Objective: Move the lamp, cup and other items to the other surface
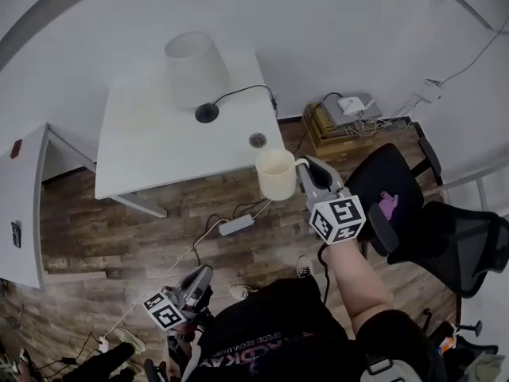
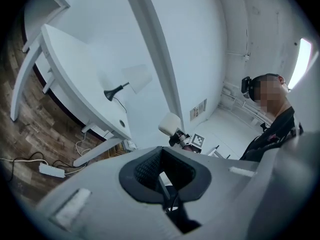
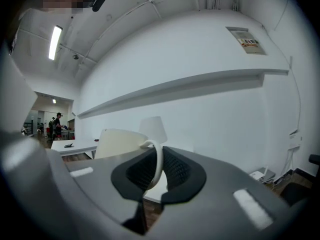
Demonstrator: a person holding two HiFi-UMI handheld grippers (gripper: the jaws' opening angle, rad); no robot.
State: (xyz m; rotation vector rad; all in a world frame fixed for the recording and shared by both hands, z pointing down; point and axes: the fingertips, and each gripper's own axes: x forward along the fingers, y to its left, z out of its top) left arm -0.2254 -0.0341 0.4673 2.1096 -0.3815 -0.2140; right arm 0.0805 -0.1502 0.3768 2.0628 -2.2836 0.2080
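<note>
A cream cup [image 1: 276,173] hangs in the air just off the front right corner of the white table [image 1: 143,150]. My right gripper [image 1: 302,165] is shut on its handle [image 3: 157,164]; in the right gripper view the thin loop sits between the dark pads and the cup body [image 3: 117,144] stands beyond them. The white-shaded lamp [image 1: 195,68] stands at the back of the table with its black base [image 1: 207,112] beside it. My left gripper [image 1: 200,275] is low, close to the person's body, shut with nothing in it. From the left gripper view, the lamp [image 2: 136,79] and the held cup [image 2: 170,123] are visible.
A white power strip [image 1: 236,225] and cables lie on the wood floor in front of the table. A black office chair [image 1: 445,229] stands to the right. Another white desk [image 1: 20,205] is at the left edge. A stack of boxes with a charger [image 1: 346,118] sits by the wall.
</note>
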